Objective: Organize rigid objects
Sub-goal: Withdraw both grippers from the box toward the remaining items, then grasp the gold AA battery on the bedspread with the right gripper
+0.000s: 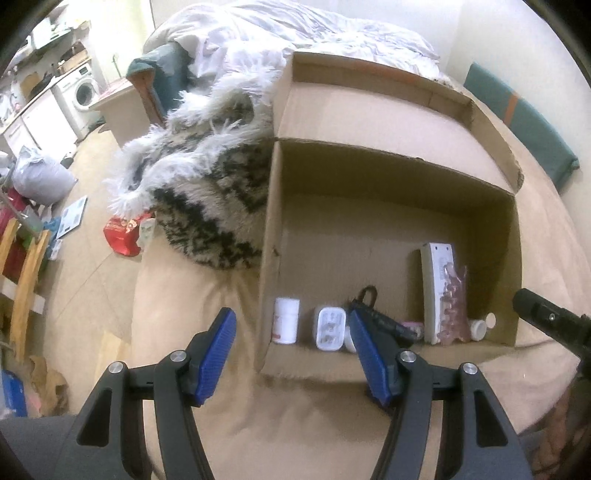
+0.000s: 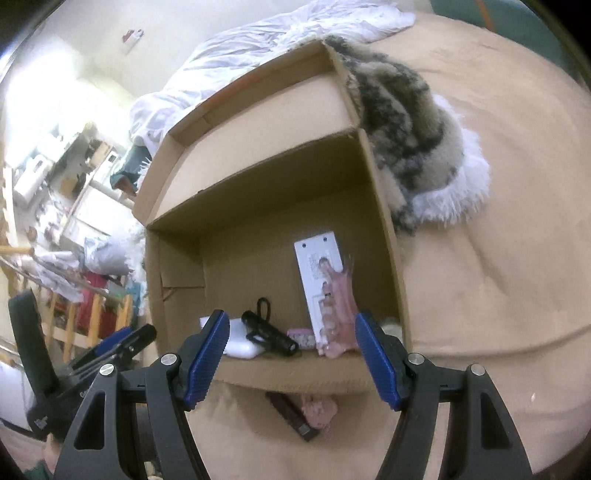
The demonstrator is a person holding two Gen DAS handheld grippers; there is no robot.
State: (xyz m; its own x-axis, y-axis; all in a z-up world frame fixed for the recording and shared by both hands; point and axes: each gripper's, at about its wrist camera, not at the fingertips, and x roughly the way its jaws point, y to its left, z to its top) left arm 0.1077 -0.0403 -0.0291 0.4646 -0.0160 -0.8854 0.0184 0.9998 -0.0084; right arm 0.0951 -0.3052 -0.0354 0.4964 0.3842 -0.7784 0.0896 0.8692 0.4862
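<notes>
An open cardboard box [image 1: 399, 177] [image 2: 266, 177] stands on a beige bed cover. Along its near wall lie a white bottle [image 1: 285, 320], a white charger [image 1: 330, 328], a black flashlight [image 1: 384, 319] [image 2: 269, 332], a white remote [image 1: 437, 288] [image 2: 319, 284], a pink hair clip [image 1: 452, 302] [image 2: 341, 317] and a small white jar [image 1: 480, 326]. My left gripper [image 1: 291, 350] is open and empty just before the box's near left corner. My right gripper [image 2: 291, 354] is open and empty over the near wall. A dark brown bar [image 2: 291, 415] and a pink clip [image 2: 319, 408] lie on the cover below it.
A furry black-and-white blanket [image 1: 218, 192] [image 2: 410, 122] lies against the box's side. White bedding [image 1: 314, 33] is behind. The floor at left holds a red packet [image 1: 123, 232], bags and a wooden rack [image 1: 22, 266]. A teal cushion [image 1: 532, 129] sits at the bed's far edge.
</notes>
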